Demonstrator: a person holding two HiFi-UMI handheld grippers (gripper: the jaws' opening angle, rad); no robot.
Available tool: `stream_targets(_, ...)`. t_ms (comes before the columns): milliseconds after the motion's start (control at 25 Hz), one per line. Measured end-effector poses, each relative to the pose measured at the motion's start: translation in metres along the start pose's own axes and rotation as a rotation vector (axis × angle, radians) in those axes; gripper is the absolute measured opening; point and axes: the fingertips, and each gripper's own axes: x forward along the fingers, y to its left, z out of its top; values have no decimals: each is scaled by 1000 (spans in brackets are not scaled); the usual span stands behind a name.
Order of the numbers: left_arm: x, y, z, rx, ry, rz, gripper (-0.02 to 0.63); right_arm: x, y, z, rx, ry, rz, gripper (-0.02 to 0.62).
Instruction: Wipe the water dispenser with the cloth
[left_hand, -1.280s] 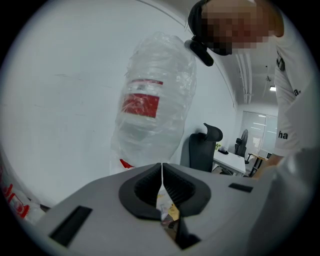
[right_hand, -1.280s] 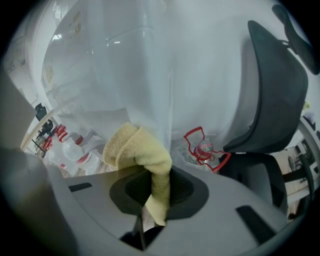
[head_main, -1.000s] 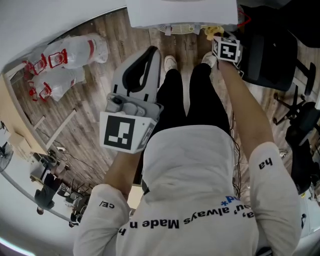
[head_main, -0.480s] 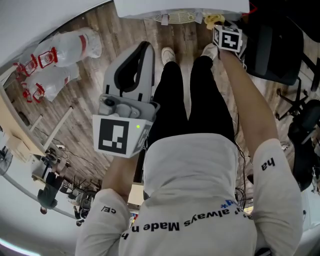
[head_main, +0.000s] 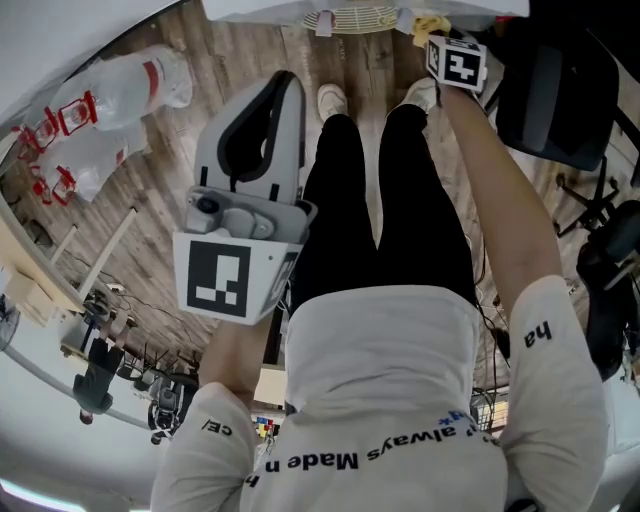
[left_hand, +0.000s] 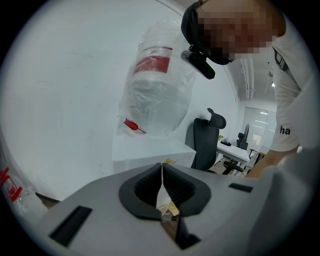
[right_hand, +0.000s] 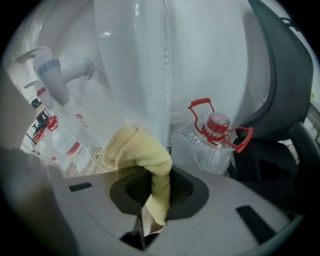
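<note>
so the right gripper (right_hand: 159, 187) is pinching the yellow cloth (right_hand: 142, 150) right by the dispenser (right_hand: 135, 60) front, bagged bottle (right_hand: 212, 137) and black chair (head_main: 555, 90) crowding its right, while the left gripper (left_hand: 161, 185) hangs back, pressed together on nothing.

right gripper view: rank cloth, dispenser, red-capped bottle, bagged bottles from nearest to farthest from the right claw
1. cloth, centre, clamped in the right claw
2. dispenser, straight ahead, just behind the cloth
3. red-capped bottle, lower right, beside the dispenser
4. bagged bottles, far left, smallest in view
</note>
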Motion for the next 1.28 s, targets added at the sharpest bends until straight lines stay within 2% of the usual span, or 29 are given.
stream_targets(320,-2,1,-12,-7,22,6,26,26,-4,-15,42,40,-9,60)
stream_targets(880,-8,13,-17,-10,37,10,26,35,-7,-24,36,80,-15,60)
stream_targets(1040,-8,17,-13,-19,25,11,26,22,7,-26,22,89,2,60)
stream_targets(1280,-7,21,-3,-24,5,10,26,-17,49,-27,-12,19,54,60)
